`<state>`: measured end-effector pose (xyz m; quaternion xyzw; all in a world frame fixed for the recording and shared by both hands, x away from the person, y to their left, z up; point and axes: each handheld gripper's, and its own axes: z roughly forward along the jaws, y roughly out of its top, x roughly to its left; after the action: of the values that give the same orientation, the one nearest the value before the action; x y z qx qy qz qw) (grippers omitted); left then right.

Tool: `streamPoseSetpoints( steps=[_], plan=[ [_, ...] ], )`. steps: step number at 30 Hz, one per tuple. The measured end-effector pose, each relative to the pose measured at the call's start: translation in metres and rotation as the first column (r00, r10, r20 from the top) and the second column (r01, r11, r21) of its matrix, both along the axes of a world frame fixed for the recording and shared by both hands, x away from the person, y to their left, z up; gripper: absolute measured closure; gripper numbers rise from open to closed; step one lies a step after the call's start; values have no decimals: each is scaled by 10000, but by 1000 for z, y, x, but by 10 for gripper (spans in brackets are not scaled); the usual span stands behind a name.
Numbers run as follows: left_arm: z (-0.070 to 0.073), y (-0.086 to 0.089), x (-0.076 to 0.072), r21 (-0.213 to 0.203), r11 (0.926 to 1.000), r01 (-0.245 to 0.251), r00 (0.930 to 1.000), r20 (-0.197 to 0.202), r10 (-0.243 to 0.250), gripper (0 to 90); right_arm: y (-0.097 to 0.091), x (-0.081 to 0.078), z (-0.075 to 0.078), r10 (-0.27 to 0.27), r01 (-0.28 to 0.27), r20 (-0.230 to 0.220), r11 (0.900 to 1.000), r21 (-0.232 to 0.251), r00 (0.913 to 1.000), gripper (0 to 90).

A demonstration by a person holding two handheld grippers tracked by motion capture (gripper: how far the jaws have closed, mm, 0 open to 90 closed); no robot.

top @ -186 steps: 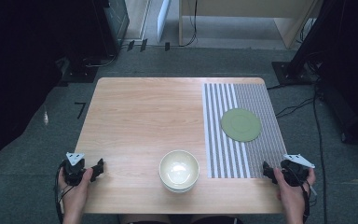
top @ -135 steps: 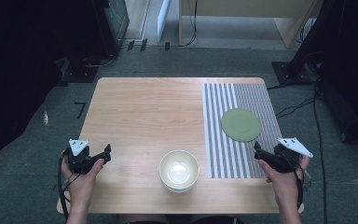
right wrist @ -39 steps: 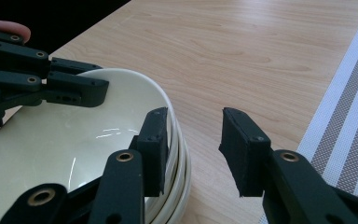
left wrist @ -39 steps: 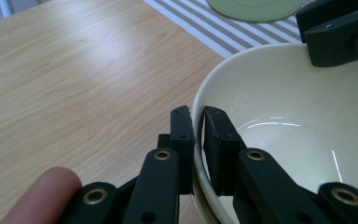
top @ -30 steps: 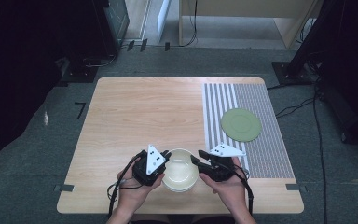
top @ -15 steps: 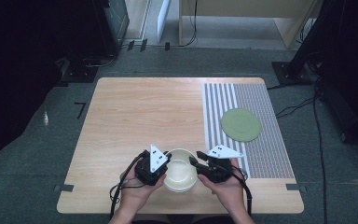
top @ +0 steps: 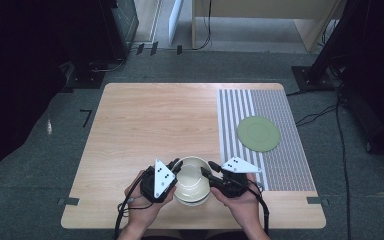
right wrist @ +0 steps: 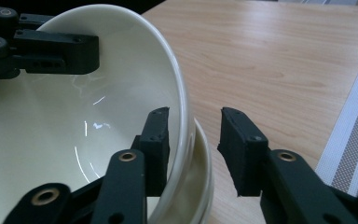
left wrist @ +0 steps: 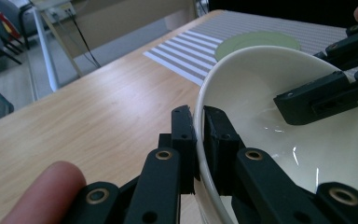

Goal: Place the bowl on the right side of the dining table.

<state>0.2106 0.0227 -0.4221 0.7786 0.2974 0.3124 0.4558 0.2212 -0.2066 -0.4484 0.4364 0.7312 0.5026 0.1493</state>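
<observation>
From the high view, the cream bowls look like a single dish at the near edge of the desk, between the left tool and the right tool. The right gripper view tells more: two bowls are nested, the upper bowl tilted up out of the lower bowl, whose rim peeks out beneath it. The left gripper view shows the left tool clenched on the upper bowl's rim, one jaw outside the wall and one inside. In the right gripper view the right tool straddles the opposite rim; its jaws have just been closing, yet the outer jaw stands clear of the wall, so it is not gripping. One green plate lies well apart on the striped mat at the desk's right side. Count: two bowls, one plate, one mat, two tools.
</observation>
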Motion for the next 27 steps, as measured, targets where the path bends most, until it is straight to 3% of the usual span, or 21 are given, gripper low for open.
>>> streamPoseSetpoints(
  steps=[5,11,16,19,21,23,25,26,27],
  plan=[
    [2,-4,-8,113,9999,-66,9974,721,58,838,5,-4,3,43,-40,-38,9976,687,10000,700],
    [5,-7,-17,198,9997,-139,9891,1469,108,837,9,-4,0,-438,465,-355,9958,791,9984,773],
    [5,-7,-20,252,9995,-170,9854,1699,124,836,11,-7,3,-743,752,-149,9945,731,9971,834],
    [4,-8,-20,131,9998,-167,9878,1551,145,833,10,-9,4,-976,969,80,9933,628,9952,848],
    [3,-6,-19,-161,9998,-76,9917,1286,96,826,10,-11,5,-1056,1042,411,9939,356,9936,847],
    [4,-2,-16,-722,9973,150,9965,834,-90,815,10,-12,6,-1096,1093,667,9940,85,9917,847],
    [6,2,-14,-1302,9907,394,9983,476,-334,711,10,-13,7,-1197,1211,864,9926,-121,9890,846],
    [7,6,-11,-1771,9825,585,9982,197,-559,651,9,-13,8,-1256,1273,896,9918,-140,9880,846],
    [8,10,-9,-2100,9765,483,9988,-14,-497,521,8,-13,8,-1338,1354,923,9907,-108,9867,845]
  ],
)
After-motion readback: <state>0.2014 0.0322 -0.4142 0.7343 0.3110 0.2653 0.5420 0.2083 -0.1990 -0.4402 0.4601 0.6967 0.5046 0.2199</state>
